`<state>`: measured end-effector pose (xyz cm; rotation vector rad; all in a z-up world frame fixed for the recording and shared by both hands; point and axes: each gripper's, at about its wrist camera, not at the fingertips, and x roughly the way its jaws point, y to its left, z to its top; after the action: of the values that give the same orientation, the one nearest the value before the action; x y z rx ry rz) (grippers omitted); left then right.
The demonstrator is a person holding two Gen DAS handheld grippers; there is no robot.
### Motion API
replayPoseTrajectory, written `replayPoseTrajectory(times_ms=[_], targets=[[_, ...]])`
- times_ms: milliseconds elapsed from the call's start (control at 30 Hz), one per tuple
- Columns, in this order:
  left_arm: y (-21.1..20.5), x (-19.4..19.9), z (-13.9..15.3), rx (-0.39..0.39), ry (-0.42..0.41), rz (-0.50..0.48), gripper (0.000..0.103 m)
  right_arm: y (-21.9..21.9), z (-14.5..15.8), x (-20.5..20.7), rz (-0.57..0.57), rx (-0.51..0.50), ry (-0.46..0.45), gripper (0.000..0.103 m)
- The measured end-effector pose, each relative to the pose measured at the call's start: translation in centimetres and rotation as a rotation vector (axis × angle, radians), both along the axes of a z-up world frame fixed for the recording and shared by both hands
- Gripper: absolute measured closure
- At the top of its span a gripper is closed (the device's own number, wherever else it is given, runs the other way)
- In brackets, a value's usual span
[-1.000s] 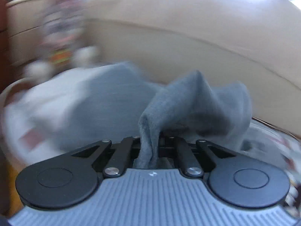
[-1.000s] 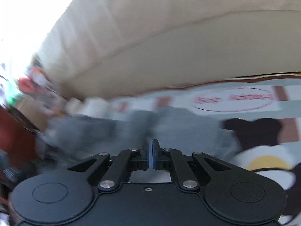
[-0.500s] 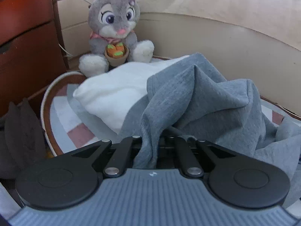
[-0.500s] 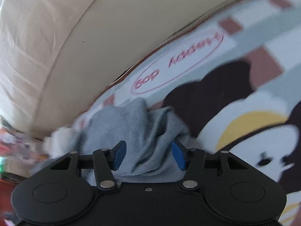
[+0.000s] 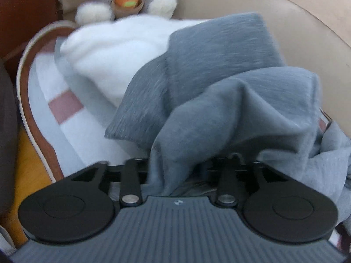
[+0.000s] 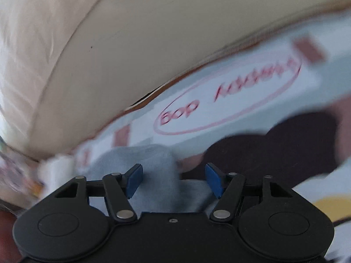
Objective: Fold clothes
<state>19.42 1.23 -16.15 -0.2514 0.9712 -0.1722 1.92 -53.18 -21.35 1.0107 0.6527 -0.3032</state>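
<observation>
Left gripper point(image 5: 175, 164) grey ribbed body, right gripper point(image 6: 173, 175) blk, blue pads point(image 6: 133, 178)

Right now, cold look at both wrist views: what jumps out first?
In the left wrist view, a rumpled grey garment fills the centre, bunched over the left gripper, with a white folded cloth and a plush rabbit behind it. In the right wrist view, the right gripper stands open with blue pads either side of a grey fold, above a cartoon-printed mat with a red oval logo.

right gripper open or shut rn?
Open. The right gripper has its blue pads spread wide apart, with grey garment lying between them, ungripped.
</observation>
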Motion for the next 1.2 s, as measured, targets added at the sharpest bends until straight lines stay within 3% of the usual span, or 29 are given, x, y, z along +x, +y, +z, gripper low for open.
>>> replayPoseTrajectory(times_ms=[100,167,200,233,300,400,467,567,667,700,767,800,833,867,900,933,1000,1100,1200], targets=[[1.7,0.4,-0.7,-0.111,0.066,0.042,0.055,2.0,-0.1,0.3,0.100,0.052,-0.088,0.035],[2.3,0.7,-1.0,-0.184,0.104,0.048,0.060,3.7,0.3,0.3,0.253,0.095,-0.144,0.048],[2.4,0.7,-0.9,-0.199,0.108,0.039,0.073,4.9,0.7,-0.1,0.308,0.055,-0.132,0.065],[2.2,0.7,-0.5,-0.197,0.103,0.028,0.078,6.0,1.2,-0.6,0.362,0.016,-0.120,0.080],[1.3,0.1,0.7,-0.141,0.063,0.000,0.088,8.3,2.0,-1.5,0.463,-0.066,-0.094,0.091],[-0.6,-0.7,2.5,-0.015,-0.009,-0.050,0.094,10.4,2.7,-4.0,0.490,-0.208,-0.039,0.092],[-2.3,-1.2,3.2,0.084,-0.043,-0.109,0.094,10.8,2.8,-5.7,0.472,-0.251,-0.025,0.092],[-4.9,-2.0,3.5,0.216,-0.062,-0.225,0.095,8.2,2.0,-7.3,0.386,-0.173,-0.080,0.091],[-6.4,-2.6,4.3,0.255,-0.089,-0.284,0.095,7.3,1.8,-7.1,0.365,-0.153,-0.060,0.071],[-6.8,-2.8,4.7,0.269,-0.103,-0.302,0.095,8.0,2.0,-6.6,0.374,-0.190,-0.033,0.061],[-7.0,-2.9,5.0,0.269,-0.111,-0.305,0.095,9.8,2.3,-5.6,0.405,-0.270,-0.006,0.049],[-7.2,-2.9,5.1,0.282,-0.121,-0.309,0.095,10.7,2.2,-5.2,0.420,-0.310,-0.002,0.037],[-7.4,-3.0,5.1,0.299,-0.132,-0.316,0.095,11.5,1.9,-4.5,0.425,-0.356,0.008,0.035],[-7.6,-3.1,5.1,0.316,-0.144,-0.322,0.089,12.2,1.4,-3.7,0.416,-0.409,0.028,0.036],[-7.9,-3.2,5.1,0.333,-0.155,-0.328,0.080,12.6,1.1,-3.2,0.410,-0.459,0.051,0.052],[-8.1,-3.3,5.1,0.351,-0.167,-0.334,0.079,12.8,1.0,-2.8,0.423,-0.506,0.071,0.080],[-8.6,-3.5,5.0,0.385,-0.190,-0.346,0.092,12.8,1.7,-2.3,0.430,-0.582,0.091,0.091],[-9.2,-3.7,5.0,0.437,-0.224,-0.364,0.099,11.4,5.1,-2.8,0.356,-0.680,0.081,0.094],[-9.6,-4.1,8.6,0.386,-0.335,-0.333,0.100,8.6,10.0,-4.0,0.258,-0.784,0.056,0.095]])
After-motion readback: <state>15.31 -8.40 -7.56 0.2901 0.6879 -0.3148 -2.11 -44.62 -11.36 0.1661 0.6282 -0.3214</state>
